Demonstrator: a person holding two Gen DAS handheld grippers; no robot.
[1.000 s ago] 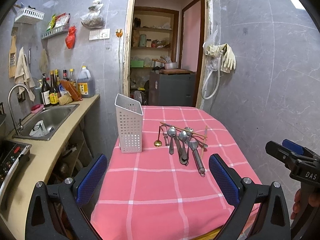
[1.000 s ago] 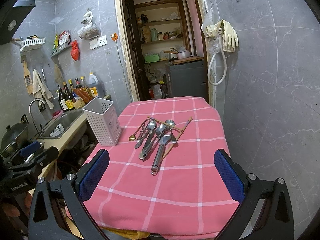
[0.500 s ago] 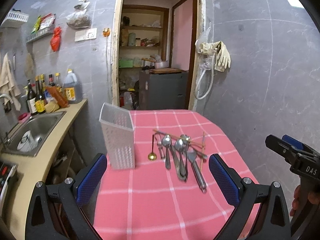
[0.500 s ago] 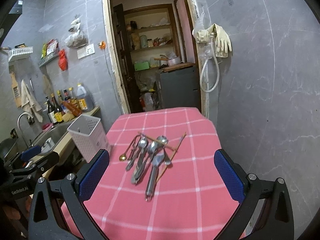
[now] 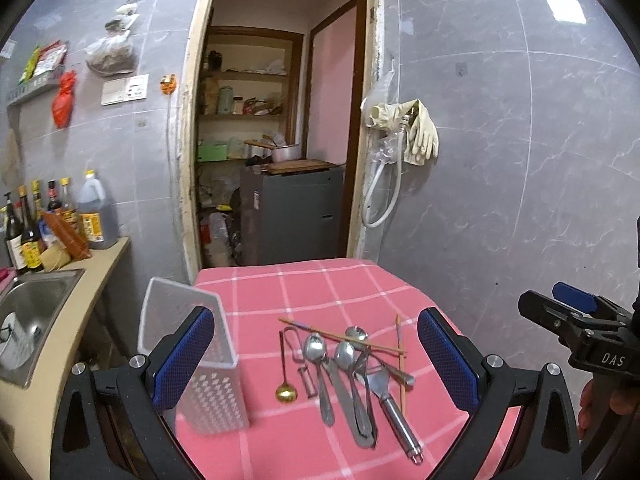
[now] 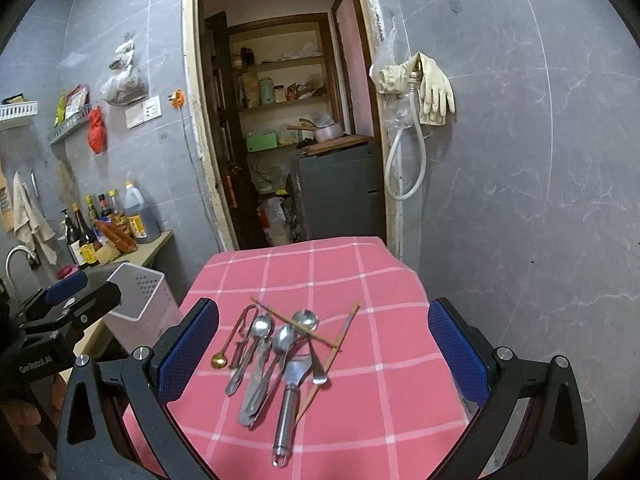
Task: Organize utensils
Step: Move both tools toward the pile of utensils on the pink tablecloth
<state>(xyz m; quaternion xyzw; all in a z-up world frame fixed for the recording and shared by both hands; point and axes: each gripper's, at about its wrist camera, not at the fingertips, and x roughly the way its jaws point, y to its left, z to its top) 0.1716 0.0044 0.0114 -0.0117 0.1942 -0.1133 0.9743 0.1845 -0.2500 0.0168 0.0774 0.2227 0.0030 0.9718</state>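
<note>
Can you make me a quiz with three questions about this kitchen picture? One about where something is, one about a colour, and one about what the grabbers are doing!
1. Where is the white holder compared with the pile of spoons, seen from the left wrist camera?
A. left of it
B. right of it
C. on top of it

2. What colour is the tablecloth?
A. green
B. pink with white lines
C. plain white

3. What are the left gripper and right gripper doing?
A. both pinching a spoon
B. one holds the holder
C. both open and empty

Answers:
1 A, the holder stands at the cloth's left edge.
2 B, pink checks show everywhere.
3 C, the blue pads sit wide apart with nothing between them.
</note>
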